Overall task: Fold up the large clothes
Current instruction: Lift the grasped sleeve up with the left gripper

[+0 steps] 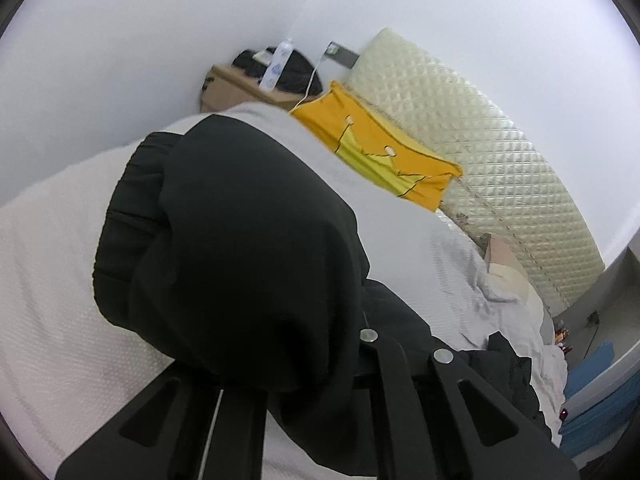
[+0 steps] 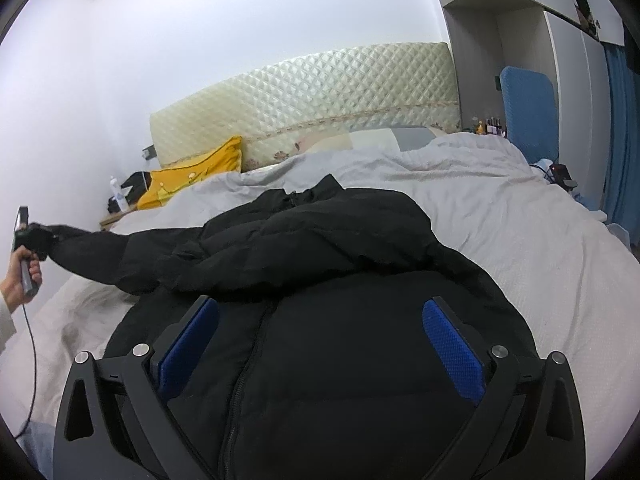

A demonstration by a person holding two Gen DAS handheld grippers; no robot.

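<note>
Black padded jacket (image 2: pixel 320 248) spread front-up on the bed (image 2: pixel 500 220), zipper toward the right wrist camera, one sleeve (image 1: pixel 224 216) pulled out sideways past the mattress edge. Left claw (image 1: pixel 304 360) pinching that sleeve near the elastic cuff; fingertips buried in the fabric, but linkages drawn close together. Right claw (image 2: pixel 320 344) spread wide, blue pads (image 2: pixel 452 344) on either side of the jacket's lower body, holding nothing; whether touching the fabric or just above it, cannot tell. Risks from here, as a judgement: slippery puffy material could slide out of the left pinch if pulled harder; sleeve carried across with nothing pinning the body could drag the whole jacket along the bedsheet and bunch the collar area, already wrinkled; thick filling could spring back open after the fold; right pads closing on too much bulk could catch only the outer layer. Bed covered in pale grey-white sheet, rumpled toward the pillows. Behind: quilted cream headboard (image 2: pixel 320 92), yellow cushion (image 1: pixel 380 144), wooden nightstand (image 1: pixel 228 88) with dark items and a bottle, white wall, blue chair (image 2: pixel 528 108) and grey wardrobe on the far side.
</note>
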